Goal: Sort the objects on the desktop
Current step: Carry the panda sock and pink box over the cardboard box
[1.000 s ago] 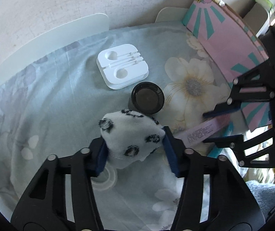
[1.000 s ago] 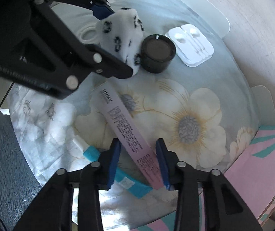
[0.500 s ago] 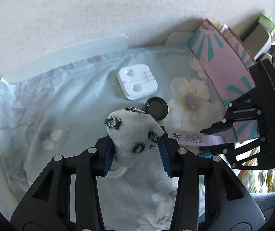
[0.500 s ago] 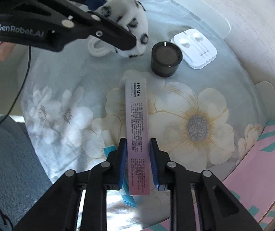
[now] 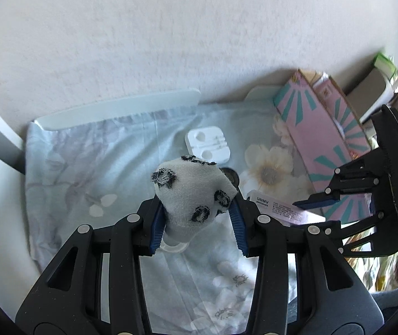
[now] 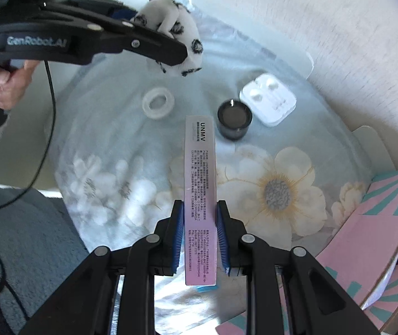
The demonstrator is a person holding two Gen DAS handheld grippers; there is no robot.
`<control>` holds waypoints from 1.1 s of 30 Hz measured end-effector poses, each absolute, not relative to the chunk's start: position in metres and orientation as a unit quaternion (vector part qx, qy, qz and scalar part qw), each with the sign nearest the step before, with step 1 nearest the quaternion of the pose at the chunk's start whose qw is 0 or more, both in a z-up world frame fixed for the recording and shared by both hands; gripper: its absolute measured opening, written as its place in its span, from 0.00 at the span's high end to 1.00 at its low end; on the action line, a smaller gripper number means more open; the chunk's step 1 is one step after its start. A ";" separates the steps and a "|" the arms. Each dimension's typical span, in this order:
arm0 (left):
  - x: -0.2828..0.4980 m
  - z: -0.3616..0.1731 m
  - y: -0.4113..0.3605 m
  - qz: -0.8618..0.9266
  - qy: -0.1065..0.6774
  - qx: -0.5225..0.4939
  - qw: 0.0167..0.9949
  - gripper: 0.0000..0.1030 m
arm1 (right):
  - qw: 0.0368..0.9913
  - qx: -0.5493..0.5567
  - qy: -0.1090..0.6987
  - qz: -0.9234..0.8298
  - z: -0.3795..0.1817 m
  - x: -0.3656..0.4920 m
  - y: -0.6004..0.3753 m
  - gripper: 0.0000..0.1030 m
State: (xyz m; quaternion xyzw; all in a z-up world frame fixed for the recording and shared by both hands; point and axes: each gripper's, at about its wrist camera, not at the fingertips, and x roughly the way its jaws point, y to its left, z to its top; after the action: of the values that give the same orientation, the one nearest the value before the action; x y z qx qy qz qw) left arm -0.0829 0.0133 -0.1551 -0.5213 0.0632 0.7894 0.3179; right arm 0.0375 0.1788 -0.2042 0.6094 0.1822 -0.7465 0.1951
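While both grippers clamp the spotted pouch [image 5: 192,192] and pink box [image 6: 200,192], the pouch half-hides the jar [image 5: 231,174].

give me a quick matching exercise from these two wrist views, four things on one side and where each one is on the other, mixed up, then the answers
Things
1. spotted cloth
2. pink UNMV box
3. dark round jar
4. clear ring

Places
A. lying on the floral cloth below the left gripper
B. clamped in the right gripper
C. standing right beside the white earphone case
D. clamped in the left gripper, lifted off the cloth

Pairs: 1-D, 2-B, 3-C, 4-A
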 end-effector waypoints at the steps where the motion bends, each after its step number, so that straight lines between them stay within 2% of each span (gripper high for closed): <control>1: -0.084 -0.150 0.013 0.792 0.061 -0.519 0.316 0.63 | 0.195 0.606 0.178 -0.750 -0.201 0.026 0.185 0.80; 10: -0.089 -0.100 0.028 0.810 0.056 -0.489 0.319 0.63 | 0.159 0.568 0.156 -0.793 -0.165 0.032 0.197 0.80; 18: -0.088 -0.064 0.068 0.812 0.065 -0.462 0.350 0.63 | 0.095 0.539 0.115 -0.829 -0.114 0.052 0.246 0.80; 33: -0.044 -0.051 0.223 0.750 0.123 -0.450 0.468 0.63 | -0.029 0.529 0.035 -0.848 -0.082 0.126 0.356 0.80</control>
State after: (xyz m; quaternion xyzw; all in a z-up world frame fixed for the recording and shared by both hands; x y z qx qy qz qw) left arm -0.0435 0.2231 -0.0511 -0.4501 0.1230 0.7505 0.4681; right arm 0.1256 0.3565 -0.0824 0.5286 0.0352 -0.8477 -0.0289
